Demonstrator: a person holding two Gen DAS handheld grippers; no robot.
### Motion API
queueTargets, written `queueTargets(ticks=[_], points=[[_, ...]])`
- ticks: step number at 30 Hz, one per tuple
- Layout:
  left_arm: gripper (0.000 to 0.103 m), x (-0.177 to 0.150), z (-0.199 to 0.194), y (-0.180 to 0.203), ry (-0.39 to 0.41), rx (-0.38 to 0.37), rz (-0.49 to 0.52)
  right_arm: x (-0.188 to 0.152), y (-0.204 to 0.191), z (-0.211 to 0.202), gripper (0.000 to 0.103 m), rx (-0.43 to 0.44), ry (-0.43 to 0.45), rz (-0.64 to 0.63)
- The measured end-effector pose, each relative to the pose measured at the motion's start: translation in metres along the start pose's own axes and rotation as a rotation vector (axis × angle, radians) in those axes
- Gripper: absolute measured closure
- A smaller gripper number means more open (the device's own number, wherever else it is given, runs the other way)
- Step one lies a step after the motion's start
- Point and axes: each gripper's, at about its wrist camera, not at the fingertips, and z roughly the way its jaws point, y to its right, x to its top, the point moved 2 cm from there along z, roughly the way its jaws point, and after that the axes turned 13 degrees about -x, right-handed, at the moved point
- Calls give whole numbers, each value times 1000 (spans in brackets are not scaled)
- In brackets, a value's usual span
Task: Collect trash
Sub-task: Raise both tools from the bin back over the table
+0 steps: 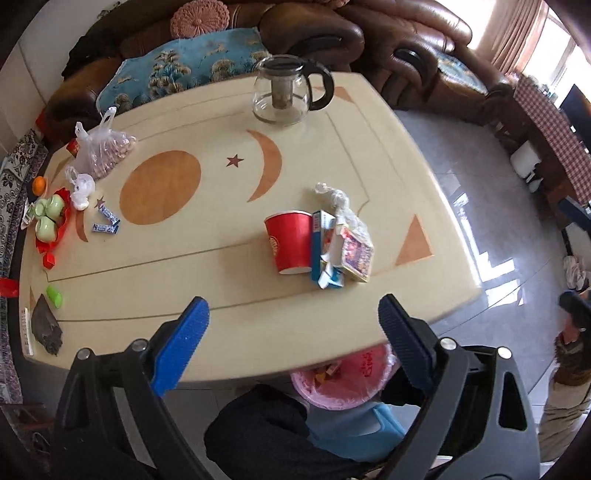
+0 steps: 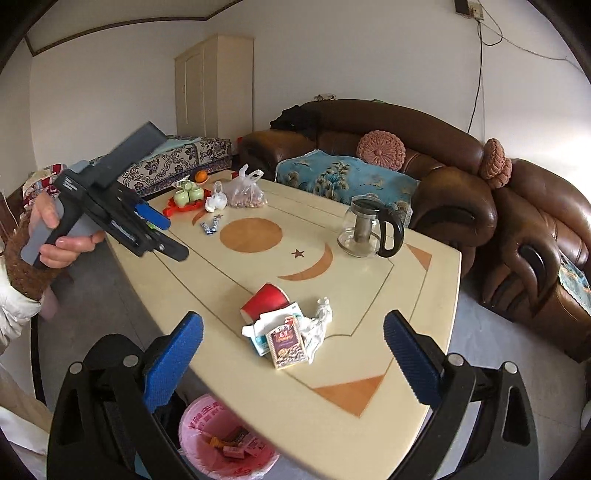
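Red paper cup (image 1: 291,244) lies tipped with the cartons (image 1: 341,254) ahead of your left gripper (image 1: 293,343), its blue fingers wide apart and empty. Your right gripper (image 2: 291,360) gapes too, above the pink-lined bin (image 2: 225,439), ready for either.

**Daylit room, strong fisheye bend**

Daylight pours through a curtained window (image 1: 524,33) far above and right of the left jaws, blown out white. It throws bright glare patches on the tiled floor (image 1: 495,266) right of them. The table (image 1: 221,266) is evenly lit, with soft shadows. Edges curve hard into black corners; the near rim blurs slightly.
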Motion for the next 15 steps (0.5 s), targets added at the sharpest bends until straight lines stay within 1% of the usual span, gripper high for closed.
queueTargets(ticks=[6, 15], points=[[12, 15, 38, -13, -52, 23, -7, -5, 1, 39, 7, 37, -45, -34], [12, 27, 90, -36, -130, 16, -36, -25, -15, 92, 7, 97, -119, -100]])
